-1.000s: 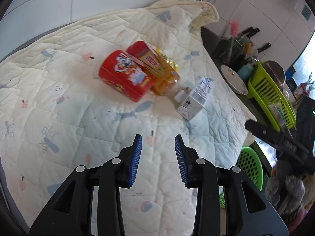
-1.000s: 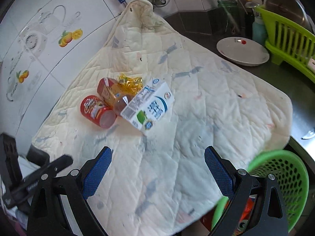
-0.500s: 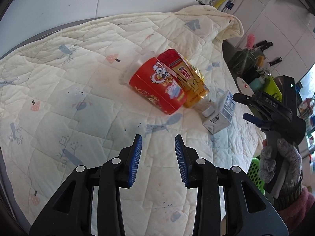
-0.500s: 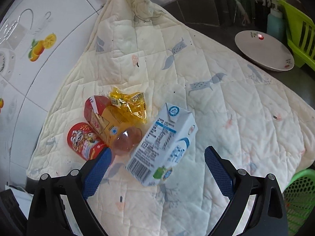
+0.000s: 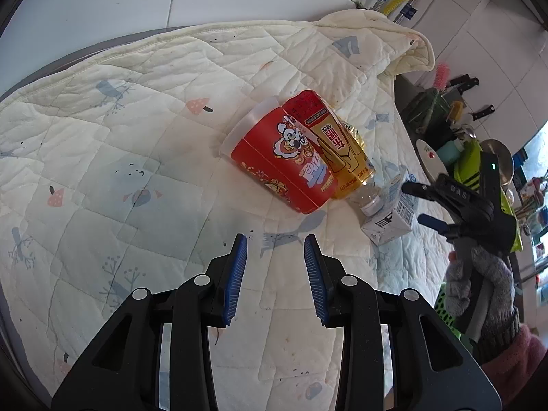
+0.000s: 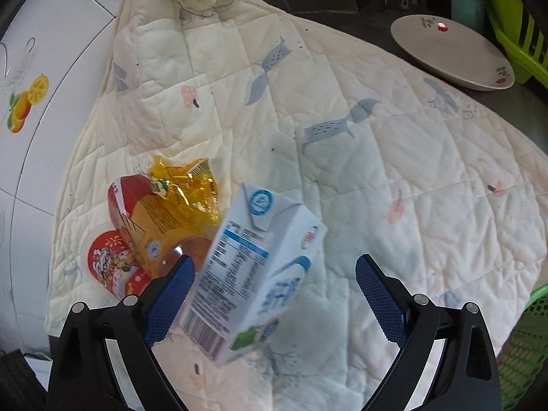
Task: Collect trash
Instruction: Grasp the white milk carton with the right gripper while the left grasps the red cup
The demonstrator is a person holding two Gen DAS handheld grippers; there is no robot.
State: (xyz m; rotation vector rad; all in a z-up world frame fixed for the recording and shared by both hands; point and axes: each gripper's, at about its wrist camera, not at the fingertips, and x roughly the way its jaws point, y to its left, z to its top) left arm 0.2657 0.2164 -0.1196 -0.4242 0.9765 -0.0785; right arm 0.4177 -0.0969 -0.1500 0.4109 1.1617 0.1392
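A red snack cup [image 5: 284,161], a tea bottle with a red-and-gold label [image 5: 339,150], a yellow wrapper [image 6: 188,185] and a white milk carton [image 6: 253,274] lie together on a cream quilted cloth [image 5: 137,102]. My left gripper [image 5: 274,257] is open and empty, a little short of the red cup. My right gripper [image 6: 274,281] is open wide, with the milk carton between its jaws; its left pad is close to the carton's side. In the left wrist view the right gripper [image 5: 428,205] hovers over the carton [image 5: 390,219].
A green basket [image 6: 524,342] sits low at the cloth's right edge. A white plate [image 6: 452,51], a lime dish rack [image 6: 513,24] and knives stand on the dark counter beyond. A tiled wall [image 5: 102,0] backs the cloth.
Both grippers have moved in toward the trash pile. The right gripper has come down around the milk carton, still open. The left gripper has come nearer the red cup.
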